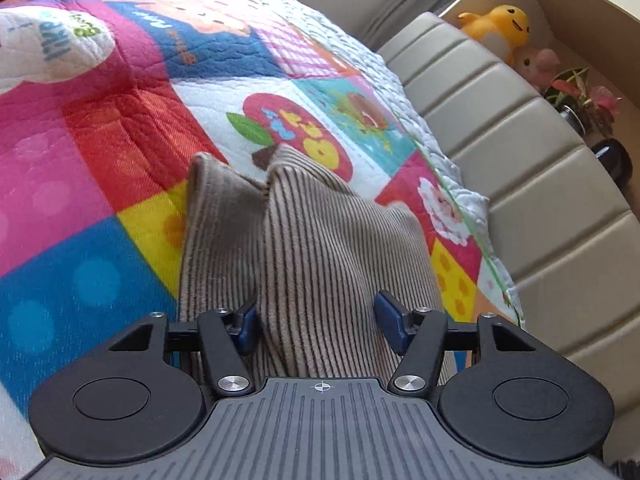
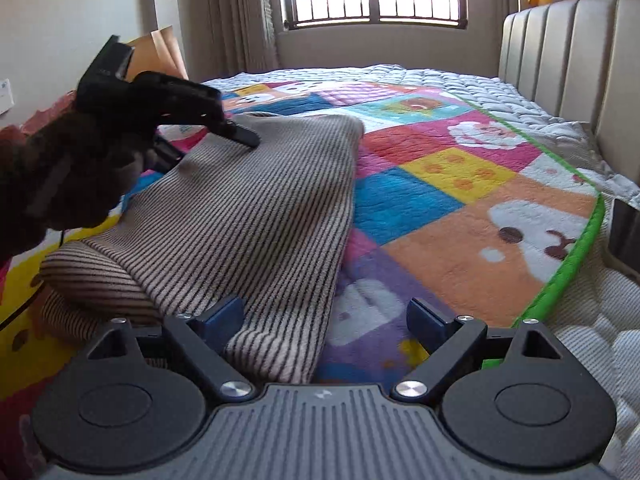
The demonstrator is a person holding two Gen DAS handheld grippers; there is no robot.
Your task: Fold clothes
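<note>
Left gripper [image 1: 316, 326]: jaws apart, straddling a raised ridge of the striped garment [image 1: 320, 240]; left pad looks to touch the cloth, right pad stands clear. No clamp seen. Seen from the right wrist it sits far over the cloth, tips down on the fabric.
Risk, left: if it closes here it likely pinches only the top of the ridge, so one layer lifts and the layer under stays put, giving a skewed fold.
Garment: beige with dark stripes, lying rumpled on the patchwork quilt [image 1: 100, 208], partly doubled over; a bunched roll sits at its left side in the right wrist view.
Risk, garment: that bunched roll may get trapped inside the fold and leave a lump.
Right gripper [image 2: 324, 320]: jaws wide apart, empty; the garment's near corner lies between them, toward the left pad.
Risk, right: closing off-centre could catch the quilt along with the corner, or miss the hem altogether.
Headboard [image 2: 560, 56]: near the quilt's right edge; a wide swing that way could knock it.
</note>
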